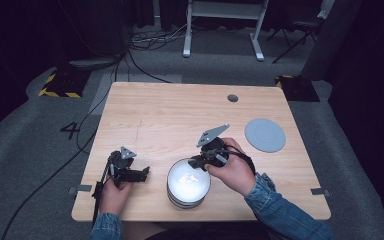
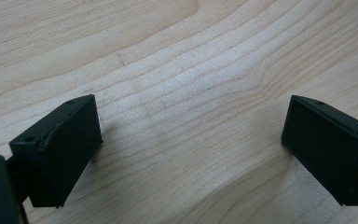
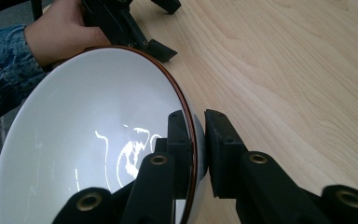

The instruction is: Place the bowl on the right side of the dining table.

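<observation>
From the high view, a stack of white bowls (image 1: 188, 183) sits close to the near edge of the counter (image 1: 180, 115), about midway along it. The right tongs (image 1: 198, 161) meet the top bowl's rim on its right side, the hand (image 1: 235, 170) tipped in over it. The left tongs (image 1: 142, 173) rest on the counter just left of the stack, apart from it. A grey disc (image 1: 265, 135) lies well off toward the right edge.

In the left gripper view, the left tongs (image 2: 191, 135) stand spread wide over bare wood, with nothing between them.

In the right gripper view, the right tongs (image 3: 199, 140) are pressed together on the top bowl's (image 3: 88, 140) brown-edged rim, one jaw inside the wall and one outside. The bite looks shallow and sits at one side only, so the bowl would want to swing. I would lift it slowly and straight up, keep the wrist steady, and let the bowl come free of the one beneath before carrying it sideways.
</observation>
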{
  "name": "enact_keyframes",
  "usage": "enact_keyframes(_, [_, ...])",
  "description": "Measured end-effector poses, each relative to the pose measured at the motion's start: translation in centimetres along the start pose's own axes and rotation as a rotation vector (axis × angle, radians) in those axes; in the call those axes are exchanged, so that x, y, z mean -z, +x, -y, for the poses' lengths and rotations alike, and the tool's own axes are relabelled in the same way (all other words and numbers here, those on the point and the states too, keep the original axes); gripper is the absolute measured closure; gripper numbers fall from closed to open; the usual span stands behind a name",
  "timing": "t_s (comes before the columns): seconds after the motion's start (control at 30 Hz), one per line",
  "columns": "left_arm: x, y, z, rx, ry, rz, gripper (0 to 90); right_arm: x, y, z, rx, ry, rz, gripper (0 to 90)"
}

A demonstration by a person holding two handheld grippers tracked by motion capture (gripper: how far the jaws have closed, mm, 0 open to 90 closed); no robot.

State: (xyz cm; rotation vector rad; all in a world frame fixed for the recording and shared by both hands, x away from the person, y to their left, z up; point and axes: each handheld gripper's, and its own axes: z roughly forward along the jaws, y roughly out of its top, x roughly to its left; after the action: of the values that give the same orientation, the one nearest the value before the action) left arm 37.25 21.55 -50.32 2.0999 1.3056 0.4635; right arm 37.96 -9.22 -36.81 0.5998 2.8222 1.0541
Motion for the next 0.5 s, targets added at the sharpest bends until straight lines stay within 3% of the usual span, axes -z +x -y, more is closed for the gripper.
enact_keyframes(0.23, [0.0,0.0,0.0,0.001,0.0,0.003,4.8,1.4,-0.7,-0.4,-0.004,-0.017,0.024,80.8])
enact_keyframes(0.5, [0.0,0.0,0.0,-0.001,-0.002,0.004,4.8,3.1,-2.1,-0.3,-0.04,-0.034,0.067,80.8])
